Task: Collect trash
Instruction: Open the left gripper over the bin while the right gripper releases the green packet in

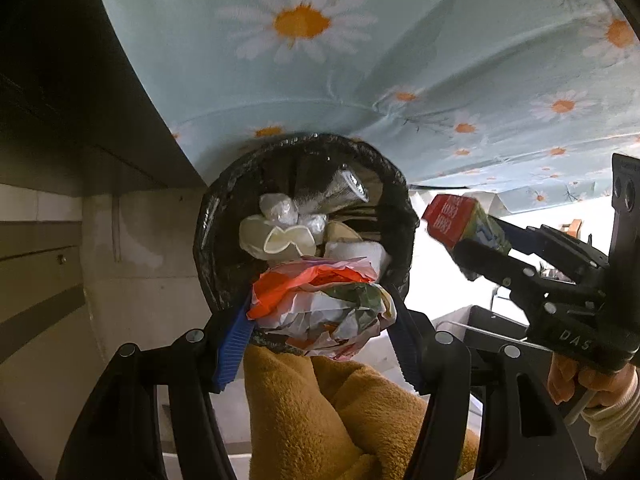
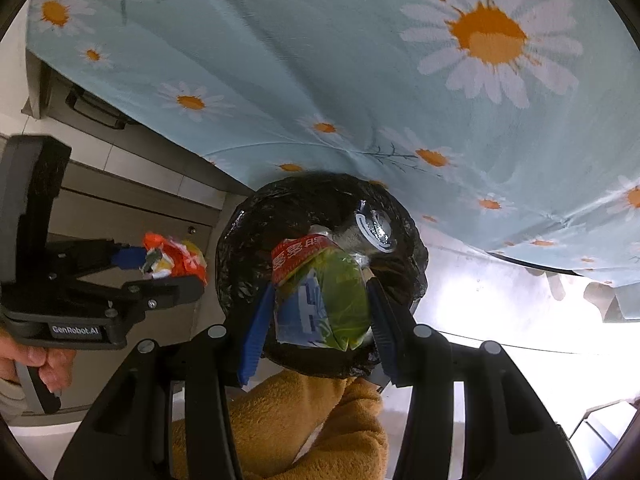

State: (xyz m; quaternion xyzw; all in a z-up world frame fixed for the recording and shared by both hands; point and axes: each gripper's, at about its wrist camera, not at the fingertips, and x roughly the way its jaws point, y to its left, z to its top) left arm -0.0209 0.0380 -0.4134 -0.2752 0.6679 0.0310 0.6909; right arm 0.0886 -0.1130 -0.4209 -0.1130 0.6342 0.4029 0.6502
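Both grippers are loaded and poised over the bin.

Left gripper (image 1: 320, 312): fingers closed on a crumpled wrapper (image 1: 320, 300), red-orange and white with printed scraps, held right at the near rim of the black-lined trash bin (image 1: 208, 216). Seen from the right wrist camera, the same gripper (image 2: 172, 264) sits at 9 o'clock, just left of the bin, wad pinched at its tips.

Right gripper (image 2: 320, 300): fingers clamped on a small drink carton (image 2: 324, 292), green and blue with a red top band, hanging above the bin's mouth. In the left view the carton (image 1: 460, 220) shows at 3 o'clock, just outside the bin's rim.

Progress, as I judge it: well along. The bin already holds pale crushed cups (image 1: 276, 236), clear crinkled plastic (image 1: 280, 208), and a transparent cup (image 1: 348, 188) leaning against the liner. What is left is releasing these two pieces; whether more trash lies elsewhere cannot be told from here.

View differences:
- The left camera looks into the bin and shows its contents; the right camera's view inside is mostly blocked by the carton, with only the clear cup's base (image 2: 376, 228) visible.
- The right camera shows a grey cabinet with a black handle (image 2: 96, 110) at 10 o'clock.
- Both show the daisy-print cloth (image 1: 400, 60) hanging at 12 o'clock and a mustard fleece sleeve (image 1: 340, 412) at 6 o'clock.
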